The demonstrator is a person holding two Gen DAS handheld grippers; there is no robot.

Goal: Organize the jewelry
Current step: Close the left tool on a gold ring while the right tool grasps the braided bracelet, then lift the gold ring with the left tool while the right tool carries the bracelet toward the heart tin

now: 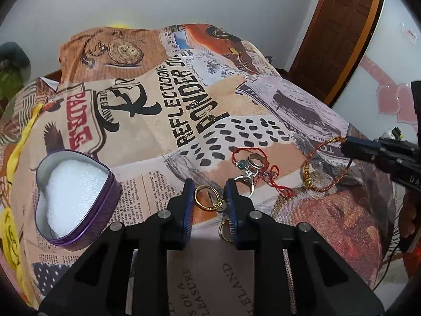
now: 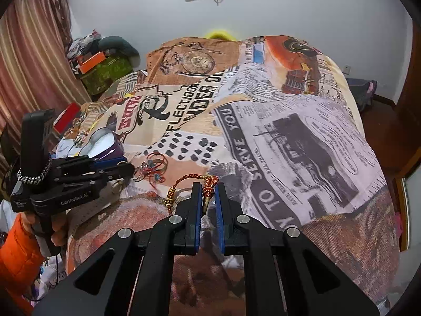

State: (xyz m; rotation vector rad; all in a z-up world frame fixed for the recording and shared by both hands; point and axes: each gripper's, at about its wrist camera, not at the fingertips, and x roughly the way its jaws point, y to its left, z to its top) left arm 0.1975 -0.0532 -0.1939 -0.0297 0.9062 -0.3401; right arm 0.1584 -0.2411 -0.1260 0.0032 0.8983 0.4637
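Jewelry sorting on a bed covered with a newspaper-print bedspread (image 1: 163, 121). The right gripper (image 2: 208, 187) has its jaws nearly closed on the knotted part of a red-and-gold cord bracelet (image 2: 184, 181); in the left wrist view the loop (image 1: 319, 163) hangs from the jaw tips and appears lifted clear of the cloth, though the fisheye makes this uncertain. The left gripper (image 1: 209, 192) holds its jaws partly open, straddling a gold ring (image 1: 205, 197) that lies on the bedspread; no contact with the pads is evident. A second gold ring (image 1: 223, 227) sits just behind the right-hand jaw. Beyond lie a silver ring (image 1: 246, 177) and a tangle of red thread bracelets (image 1: 265, 176). The heart-shaped purple tin (image 1: 76, 237), open and lined with white foam, stands to the left, well apart from the pieces.

To do the step well, carry the cord bracelet across to the tin without loosening the grip, keep the dangling loop clear of the red threads, and release only once it is over the foam.
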